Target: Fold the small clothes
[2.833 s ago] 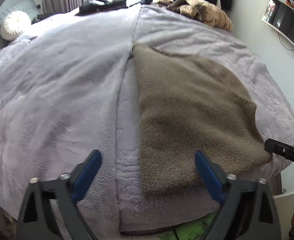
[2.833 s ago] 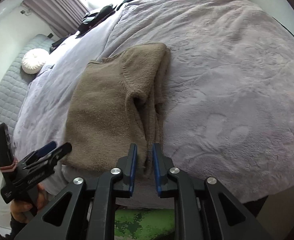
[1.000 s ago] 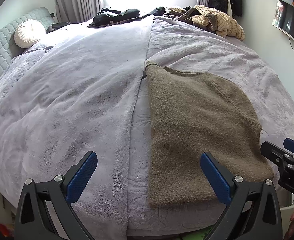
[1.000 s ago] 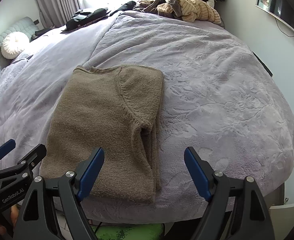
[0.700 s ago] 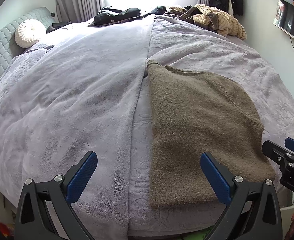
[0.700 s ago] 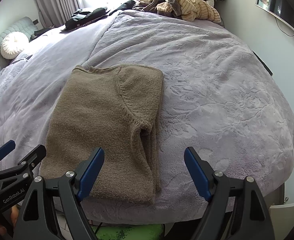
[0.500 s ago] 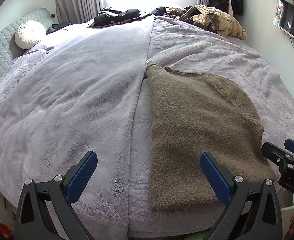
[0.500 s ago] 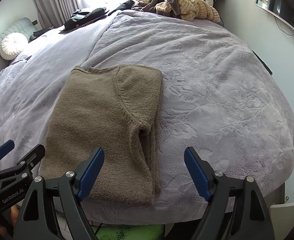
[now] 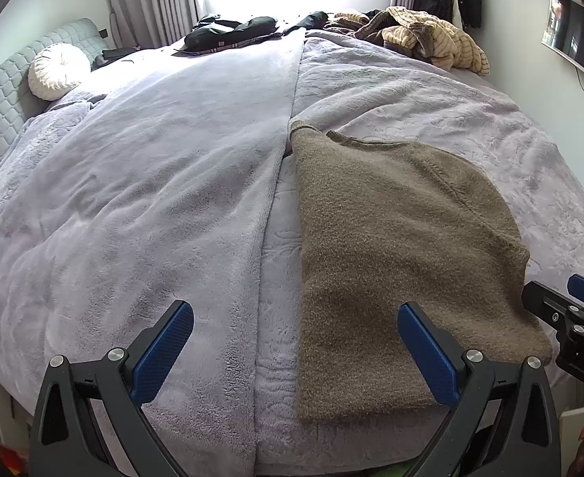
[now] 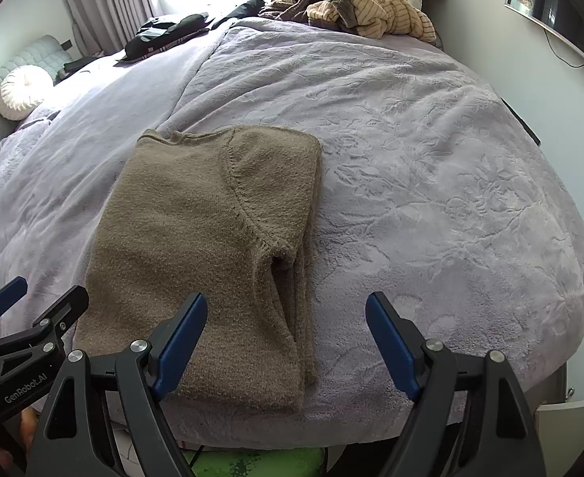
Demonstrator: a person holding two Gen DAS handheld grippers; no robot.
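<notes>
A brown knit sweater [image 9: 391,238] lies folded lengthwise near the front edge of the bed, its sleeve tucked along its right side [image 10: 292,278]. My left gripper [image 9: 295,342] hovers open above the sweater's near left corner, nothing between its blue pads. In the right wrist view my right gripper [image 10: 288,338] stands open over the sweater's [image 10: 208,246] near right edge, holding nothing. Each gripper shows at the side of the other's view: the right gripper [image 9: 570,322] and the left gripper [image 10: 25,318].
Lilac fleece blankets [image 9: 132,198] cover the bed, with a seam down the middle. A pile of striped and dark clothes [image 9: 423,35] lies at the far edge. A round white cushion [image 9: 55,71] sits by the headboard. A wall screen [image 10: 550,4] hangs at right.
Earlier the right gripper was shut near the sweater's near edge; it has since opened and pulled back. Over the last second neither gripper nor the sweater has moved.
</notes>
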